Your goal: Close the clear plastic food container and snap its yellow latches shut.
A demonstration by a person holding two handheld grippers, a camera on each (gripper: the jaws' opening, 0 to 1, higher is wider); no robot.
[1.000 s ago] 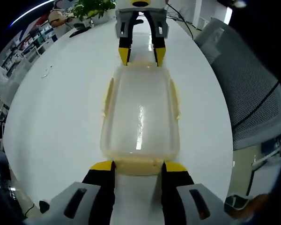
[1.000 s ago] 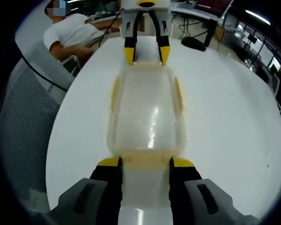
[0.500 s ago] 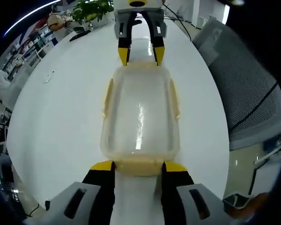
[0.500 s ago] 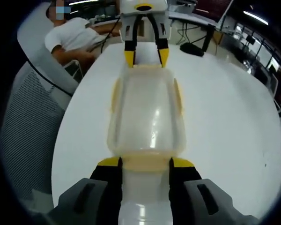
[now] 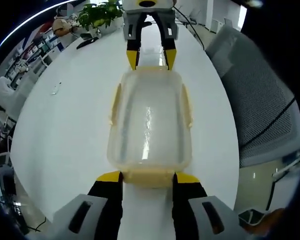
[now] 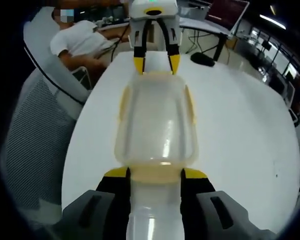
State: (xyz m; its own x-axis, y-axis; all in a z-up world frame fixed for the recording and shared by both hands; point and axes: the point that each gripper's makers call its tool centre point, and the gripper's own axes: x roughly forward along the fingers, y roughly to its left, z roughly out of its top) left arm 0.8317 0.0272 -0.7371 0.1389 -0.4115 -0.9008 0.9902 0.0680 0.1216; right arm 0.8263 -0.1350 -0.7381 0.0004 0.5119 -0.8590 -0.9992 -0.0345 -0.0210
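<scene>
The clear box sits on the white tabletop, pinned endwise between the left tool and right tool, each spread across an end latch. Uneven pushing would likely skid it sideways.

Left tongs are rising from the bottom centre, jaws parted; right tongs are doing likewise, each facing the other at top centre.
</scene>
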